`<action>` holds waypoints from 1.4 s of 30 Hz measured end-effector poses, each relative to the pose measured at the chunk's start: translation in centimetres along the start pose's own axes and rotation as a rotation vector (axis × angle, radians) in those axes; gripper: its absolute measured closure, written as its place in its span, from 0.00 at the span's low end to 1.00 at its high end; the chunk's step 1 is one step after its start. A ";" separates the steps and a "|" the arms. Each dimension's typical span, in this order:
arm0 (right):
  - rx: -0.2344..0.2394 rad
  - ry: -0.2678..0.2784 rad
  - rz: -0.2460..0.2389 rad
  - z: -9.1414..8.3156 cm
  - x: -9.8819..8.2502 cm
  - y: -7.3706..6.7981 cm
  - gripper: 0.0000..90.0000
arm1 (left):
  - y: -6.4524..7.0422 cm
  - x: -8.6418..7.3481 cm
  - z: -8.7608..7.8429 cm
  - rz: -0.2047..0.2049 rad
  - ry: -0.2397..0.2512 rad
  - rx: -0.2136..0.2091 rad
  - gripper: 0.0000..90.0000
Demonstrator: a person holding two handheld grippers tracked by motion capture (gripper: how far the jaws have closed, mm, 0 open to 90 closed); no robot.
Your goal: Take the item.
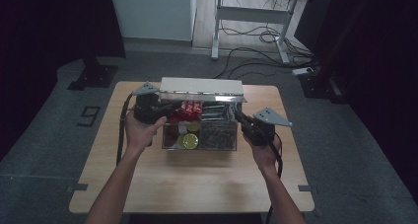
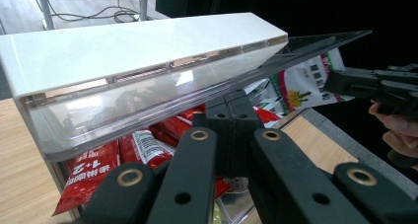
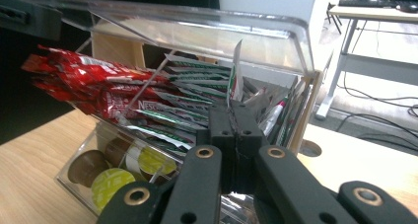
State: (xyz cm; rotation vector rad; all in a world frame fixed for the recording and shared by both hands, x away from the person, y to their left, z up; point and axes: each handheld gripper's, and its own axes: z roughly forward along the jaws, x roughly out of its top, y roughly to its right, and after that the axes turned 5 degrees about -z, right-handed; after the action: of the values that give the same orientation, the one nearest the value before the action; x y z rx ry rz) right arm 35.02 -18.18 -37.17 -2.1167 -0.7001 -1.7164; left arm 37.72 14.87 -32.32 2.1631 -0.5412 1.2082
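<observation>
A clear plastic organiser box [image 1: 199, 135] stands mid-table with its white-topped lid [image 1: 202, 86] swung up. Inside lie red sachets [image 1: 190, 108], green-and-white sachets [image 3: 187, 110] and coffee capsules [image 1: 189, 140]. My left gripper [image 1: 169, 107] is at the box's left side. Its jaws are shut [image 2: 231, 110], with the tips right under the lid's clear front edge [image 2: 148, 120]. My right gripper [image 1: 236, 115] is at the box's right end, shut [image 3: 235, 116] on a thin upright sachet [image 3: 236, 71]. The right gripper [image 2: 335, 83] also appears far right in the left gripper view.
The wooden table [image 1: 197, 184] has bare room in front of the box and a round cable hole [image 3: 309, 148] near the box's right end. Behind the table stand a white desk [image 1: 256, 17] with floor cables, and dark curtains on both sides.
</observation>
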 end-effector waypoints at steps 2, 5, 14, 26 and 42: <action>0.003 0.008 0.002 -0.2 0.0 0.0 0.99 | 0.0 0.0 0.0 0.000 0.001 0.000 1.00; 0.002 0.022 -0.002 -0.7 0.1 0.0 0.99 | 0.0 0.0 0.0 -0.003 0.002 -0.001 1.00; 0.009 0.038 0.002 -1.5 -0.1 0.0 0.99 | 0.0 0.1 0.0 -0.004 0.003 0.000 1.00; -0.001 0.076 0.004 -2.9 -0.2 0.1 0.99 | 0.0 0.0 0.0 -0.004 0.003 -0.002 1.00; -0.031 0.108 0.016 -5.0 -0.9 0.9 0.99 | 0.1 0.0 0.1 -0.001 0.002 -0.001 1.00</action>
State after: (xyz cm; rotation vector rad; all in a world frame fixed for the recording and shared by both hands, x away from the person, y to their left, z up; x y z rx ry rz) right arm 31.30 -21.81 -36.87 -2.0265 -0.6278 -1.8281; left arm 37.72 14.73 -32.30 2.1608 -0.5401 1.2086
